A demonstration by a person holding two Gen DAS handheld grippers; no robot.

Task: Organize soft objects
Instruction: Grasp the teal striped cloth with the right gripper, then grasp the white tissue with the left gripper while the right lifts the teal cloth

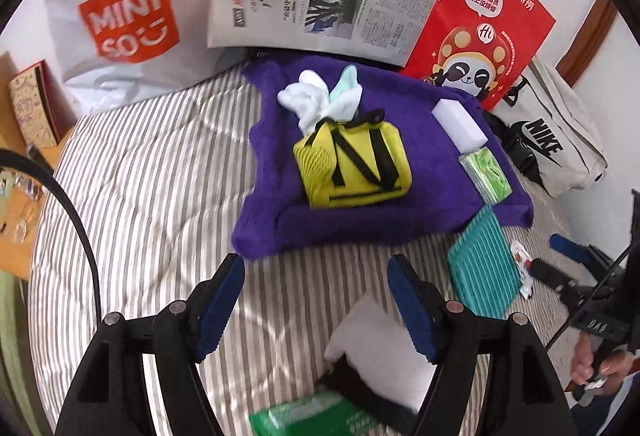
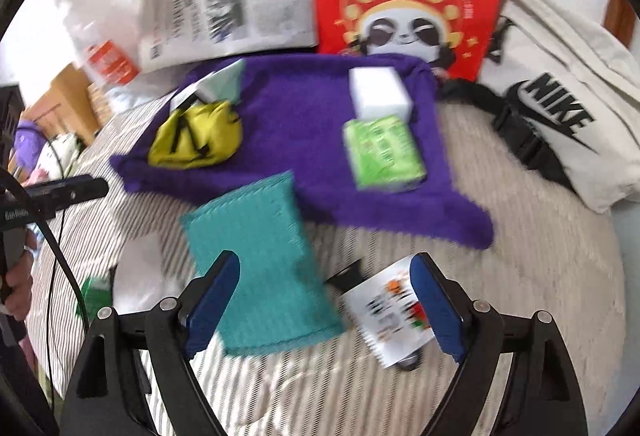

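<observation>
my right tongs hang wide open and empty over the teal cloth on the bed; left tongs likewise gape empty. i'd pinch the cloth's near edge, then carry it to the purple towel.

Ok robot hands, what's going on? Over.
Left gripper open, empty. Right gripper open above teal cloth. Yellow pouch on purple towel. Nothing blocking.
</observation>
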